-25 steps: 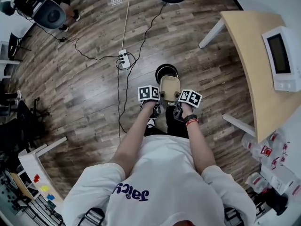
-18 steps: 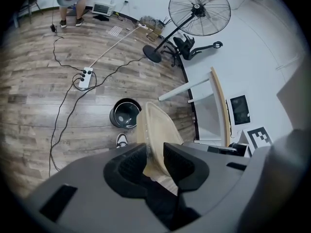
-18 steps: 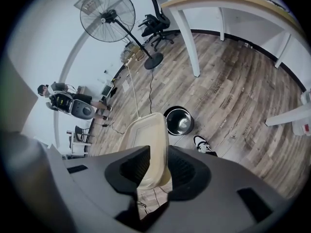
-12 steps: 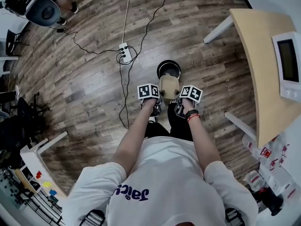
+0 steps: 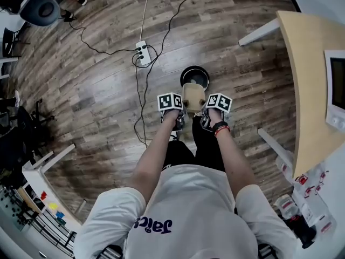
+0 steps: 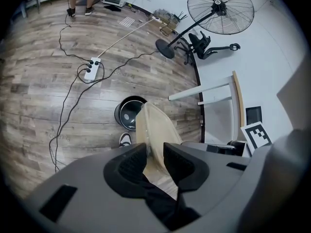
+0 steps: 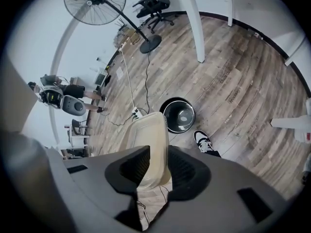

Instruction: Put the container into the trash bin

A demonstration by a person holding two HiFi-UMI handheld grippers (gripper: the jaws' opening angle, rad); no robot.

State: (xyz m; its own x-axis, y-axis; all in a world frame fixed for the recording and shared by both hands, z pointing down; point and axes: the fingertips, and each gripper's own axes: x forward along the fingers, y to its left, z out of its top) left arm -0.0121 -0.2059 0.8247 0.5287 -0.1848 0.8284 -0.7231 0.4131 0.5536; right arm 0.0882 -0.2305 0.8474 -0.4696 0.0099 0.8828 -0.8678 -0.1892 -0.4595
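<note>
A beige plastic container [image 5: 193,97] hangs between both grippers, just above and in front of a round black trash bin [image 5: 194,76] on the wood floor. My left gripper [image 5: 179,112] is shut on the container's left rim [image 6: 148,130]. My right gripper [image 5: 205,112] is shut on its right rim [image 7: 153,140]. In the left gripper view the bin [image 6: 130,112] lies below and beyond the container; in the right gripper view the bin [image 7: 179,114] shows its open mouth with a light scrap inside.
A white power strip [image 5: 142,53] with trailing cables lies on the floor left of the bin. A wooden table [image 5: 310,80] stands at the right, a standing fan [image 6: 221,6] farther off. The person's shoe [image 7: 206,141] is beside the bin.
Both grippers have sunk with the container and carried it forward, so it now overlaps the bin's near edge in the head view.
</note>
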